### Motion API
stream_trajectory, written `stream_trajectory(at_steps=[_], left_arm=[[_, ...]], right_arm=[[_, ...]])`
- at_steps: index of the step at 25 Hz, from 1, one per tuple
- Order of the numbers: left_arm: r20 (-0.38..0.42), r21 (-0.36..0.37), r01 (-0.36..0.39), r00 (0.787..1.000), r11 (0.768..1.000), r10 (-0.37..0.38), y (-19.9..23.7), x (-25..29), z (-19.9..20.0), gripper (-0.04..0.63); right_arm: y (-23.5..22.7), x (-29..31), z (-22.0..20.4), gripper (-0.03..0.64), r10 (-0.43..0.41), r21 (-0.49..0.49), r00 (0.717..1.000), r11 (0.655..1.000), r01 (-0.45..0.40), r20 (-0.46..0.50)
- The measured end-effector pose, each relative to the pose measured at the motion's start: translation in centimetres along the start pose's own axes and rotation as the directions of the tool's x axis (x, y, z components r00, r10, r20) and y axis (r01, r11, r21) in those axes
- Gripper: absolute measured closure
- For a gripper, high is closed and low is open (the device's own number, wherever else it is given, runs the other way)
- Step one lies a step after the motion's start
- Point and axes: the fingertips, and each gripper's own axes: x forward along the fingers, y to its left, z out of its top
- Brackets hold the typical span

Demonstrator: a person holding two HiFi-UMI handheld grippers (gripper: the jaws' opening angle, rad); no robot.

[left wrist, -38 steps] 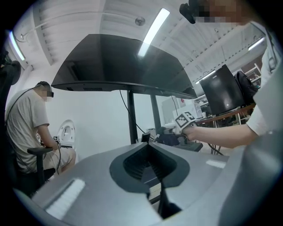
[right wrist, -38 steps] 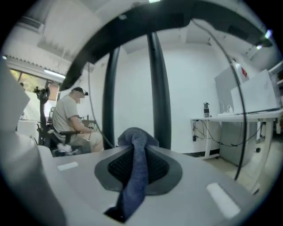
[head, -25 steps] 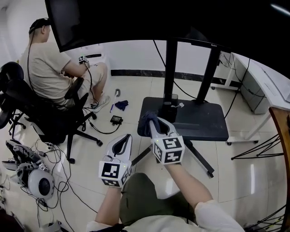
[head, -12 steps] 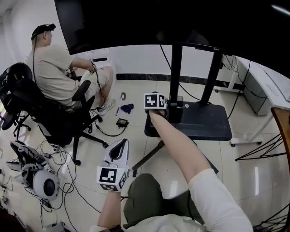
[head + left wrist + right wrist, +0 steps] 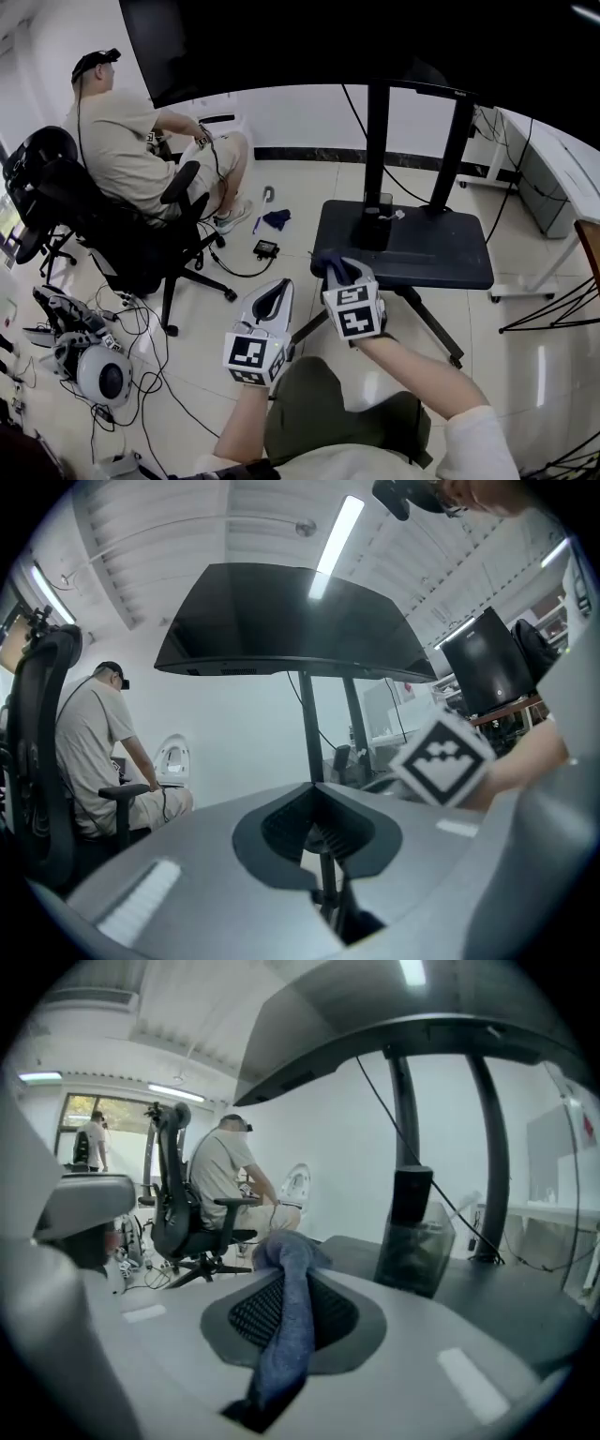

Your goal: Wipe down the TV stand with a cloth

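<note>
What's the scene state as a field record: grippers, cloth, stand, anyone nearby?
left gripper: shut, empty, off the base, left of the right gripper
right gripper: shut on cloth, at the base's front-left corner
cloth: blue, pinched between the jaws, bunched past the tips
TV stand base: dark flat plate with two posts; cloth contact cannot be told
person: seated in office chair, left of the stand
</note>
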Motion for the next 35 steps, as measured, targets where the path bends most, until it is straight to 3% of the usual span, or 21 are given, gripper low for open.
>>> stream_trajectory(at_steps=[2, 5, 9, 12, 14, 16, 18, 20, 23, 26, 29, 32, 35], left_arm=[[-0.01, 0.001, 0.027, 1.0, 1.0, -0.027, -1.2, 0.7, -0.5, 0.529], [-0.017, 0.002, 0.058, 0.998, 0.998, -0.058, -2.2, 1.6, -0.4, 0.529], [-0.003, -0.003, 0.061, 0.998, 0.998, -0.061, -2.4, 2.1, 0.3, 0.529], [0.0, -0.004, 0.069, 0.998, 0.998, -0.069, -3.4, 2.0, 0.8, 0.529], [-0.006, -0.001, 0.076, 0.997, 0.997, -0.076, -4.2, 1.8, 1.0, 0.529], [-0.012, 0.007, 0.079, 0.997, 0.997, -0.079, -4.8, 1.2, 1.6, 0.529], [-0.015, 0.018, 0.074, 0.997, 0.997, -0.073, -5.0, 0.4, 2.3, 0.529], [-0.016, 0.027, 0.059, 0.998, 0.998, -0.058, -5.0, -0.2, 2.7, 0.529], [-0.029, 0.037, 0.053, 0.998, 0.998, -0.051, -5.3, -0.6, 2.3, 0.529], [-0.046, 0.044, 0.07, 0.997, 0.997, -0.068, -6.6, 0.3, 0.9, 0.529], [-0.061, 0.039, 0.114, 0.992, 0.993, -0.111, -8.5, 1.9, -0.1, 0.529], [-0.061, 0.035, 0.169, 0.984, 0.985, -0.167, -10.5, 3.3, -1.4, 0.529], [-0.032, 0.012, 0.204, 0.979, 0.979, -0.203, -11.4, 4.1, -0.6, 0.529]], right_arm=[[1.0, -4.2, -2.2, 0.566, 0.039, 0.055, 0.999, 0.998, -0.04, 0.022], [-0.9, -8.9, -2.0, 0.566, 0.023, 0.092, 0.986, 0.995, -0.039, 0.163], [-9.9, -10.6, 1.8, 0.566, -0.091, 0.152, 0.964, 0.987, 0.054, 0.25], [-17.7, -7.9, 6.3, 0.566, -0.173, 0.136, 0.951, 0.98, 0.142, 0.256], [-21.5, -3.0, 5.5, 0.566, -0.178, 0.151, 0.971, 0.976, 0.154, 0.157], [-23.8, 2.6, 1.6, 0.566, -0.143, 0.222, 0.989, 0.964, 0.148, -0.037], [-25.6, 6.5, -0.8, 0.566, -0.141, 0.253, 0.977, 0.951, 0.179, -0.161], [-26.8, 8.8, -1.7, 0.565, -0.147, 0.265, 0.968, 0.944, 0.199, -0.202], [-26.5, 9.6, -2.3, 0.565, -0.141, 0.208, 0.964, 0.96, 0.188, -0.224], [-24.2, 7.3, -2.8, 0.565, -0.081, 0.166, 0.97, 0.979, 0.121, -0.23], [-21.3, 1.9, -1.5, 0.565, -0.055, 0.075, 0.99, 0.995, 0.065, -0.131], [-16.9, -4.7, -3.1, 0.565, -0.005, 0.068, 0.995, 0.998, 0.012, -0.095], [-11.8, -10.3, -3.7, 0.565, 0.014, 0.044, 1.0, 0.999, -0.014, 0.001]])
